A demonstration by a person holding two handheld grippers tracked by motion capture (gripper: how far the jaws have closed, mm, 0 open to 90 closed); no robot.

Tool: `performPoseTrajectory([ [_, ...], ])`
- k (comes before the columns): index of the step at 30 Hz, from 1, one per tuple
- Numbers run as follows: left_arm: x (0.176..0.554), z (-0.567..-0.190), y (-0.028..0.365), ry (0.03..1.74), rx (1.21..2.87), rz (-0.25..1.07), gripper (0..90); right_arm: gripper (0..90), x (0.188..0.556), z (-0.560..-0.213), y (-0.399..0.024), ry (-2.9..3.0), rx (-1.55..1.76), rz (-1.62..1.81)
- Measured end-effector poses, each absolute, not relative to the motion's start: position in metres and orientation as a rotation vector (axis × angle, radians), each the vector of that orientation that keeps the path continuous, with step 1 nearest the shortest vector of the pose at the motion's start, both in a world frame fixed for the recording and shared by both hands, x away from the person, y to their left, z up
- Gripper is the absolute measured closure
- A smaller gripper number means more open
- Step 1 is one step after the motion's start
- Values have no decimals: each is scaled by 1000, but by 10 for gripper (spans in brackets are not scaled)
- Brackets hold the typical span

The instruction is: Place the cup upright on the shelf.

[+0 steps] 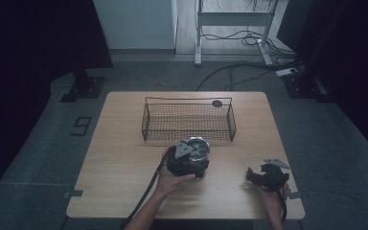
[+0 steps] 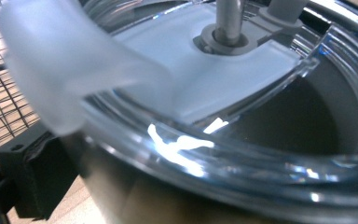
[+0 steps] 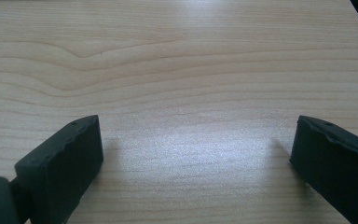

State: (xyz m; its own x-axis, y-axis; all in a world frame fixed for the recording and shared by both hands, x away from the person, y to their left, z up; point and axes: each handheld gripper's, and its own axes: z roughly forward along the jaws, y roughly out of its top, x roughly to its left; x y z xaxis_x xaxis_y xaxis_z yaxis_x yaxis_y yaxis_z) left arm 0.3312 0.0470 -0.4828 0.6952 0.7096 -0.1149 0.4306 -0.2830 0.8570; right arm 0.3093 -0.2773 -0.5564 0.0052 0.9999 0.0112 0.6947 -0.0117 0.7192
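The left claw (image 1: 190, 160) grips a steel cup (image 1: 199, 149) with a clear lid (image 2: 223, 88), standing on the desk (image 1: 120, 158) just in front of the wire basket (image 1: 188, 120). The right claw (image 1: 263, 176), jaws spread wide and holding nothing, rests well right of the basket's front.

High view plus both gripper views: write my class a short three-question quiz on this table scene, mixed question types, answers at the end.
1. True or false: the right gripper has its fingers closed.
2. What does the left gripper grasp?
3. The wire basket lies: A) beyond the tumbler, B) at the person's edge.

Key:
1. False; they are spread over bare table.
2. The metal tumbler with clear lid.
3. A.
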Motion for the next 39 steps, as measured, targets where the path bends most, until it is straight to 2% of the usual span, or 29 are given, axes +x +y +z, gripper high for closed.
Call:
performPoseTrajectory([
  [14, 328, -482, 48, 820, 1938, 425, 32, 20, 309, -556, -277, 1742, 1761, 751],
  [26, 332, -479, 54, 814, 1916, 392, 39, 20, 309, -556, -277, 1740, 1762, 751],
  [39, 332, -460, 71, 825, 1882, 414, 39, 20, 309, -556, -278, 1737, 1764, 749],
])
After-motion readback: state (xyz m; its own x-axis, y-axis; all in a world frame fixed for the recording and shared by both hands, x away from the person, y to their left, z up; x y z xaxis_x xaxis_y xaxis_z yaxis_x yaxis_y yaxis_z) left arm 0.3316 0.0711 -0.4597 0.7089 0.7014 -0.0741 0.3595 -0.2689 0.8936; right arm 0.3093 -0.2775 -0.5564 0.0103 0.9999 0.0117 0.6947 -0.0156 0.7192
